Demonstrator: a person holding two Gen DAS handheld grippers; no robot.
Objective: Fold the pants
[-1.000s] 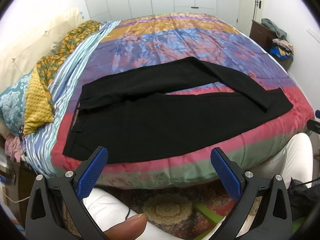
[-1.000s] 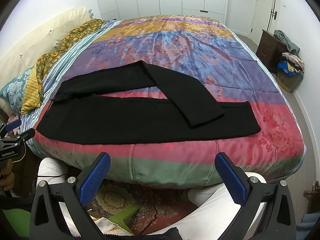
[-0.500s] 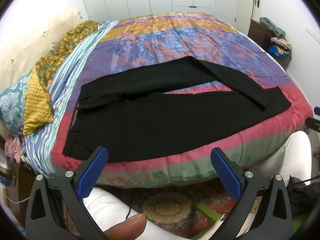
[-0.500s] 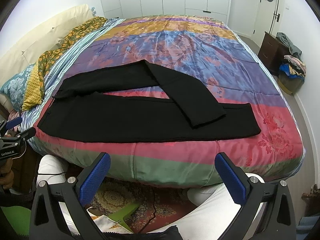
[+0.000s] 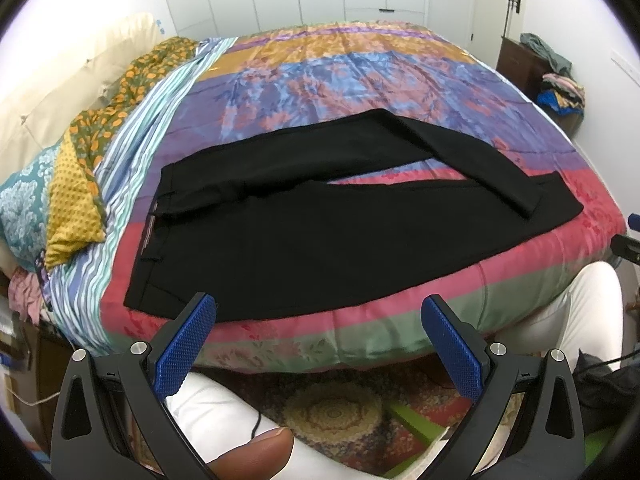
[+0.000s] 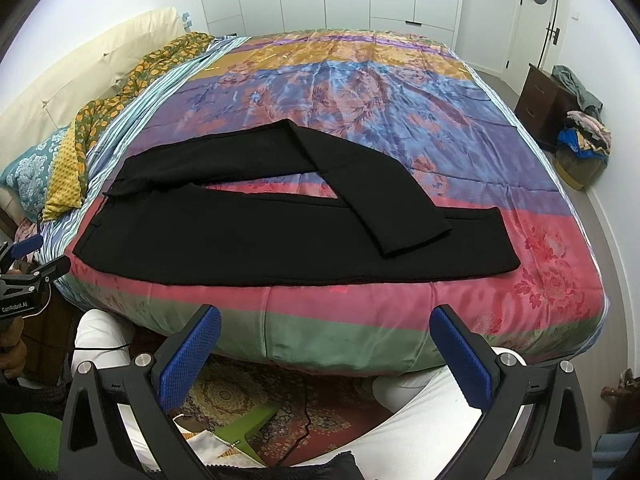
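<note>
On the glossy patchwork bedspread [image 6: 360,92], matte black pants [image 6: 256,232] — one leg bent across, both hand-held grippers [image 5: 318,334] [image 6: 326,338] spread open, empty.

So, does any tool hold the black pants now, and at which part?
Nothing is held. The left tool and right tool are open, short of the black fabric pants.

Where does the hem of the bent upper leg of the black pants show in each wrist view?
Left wrist view: the hem of the bent upper leg lies right of centre, crossing onto the lower leg of the black pants.
Right wrist view: the same hem lies right of centre, nearer the middle.
Shared landmark: the dark wooden nightstand piled with clothes, far right in both.
</note>
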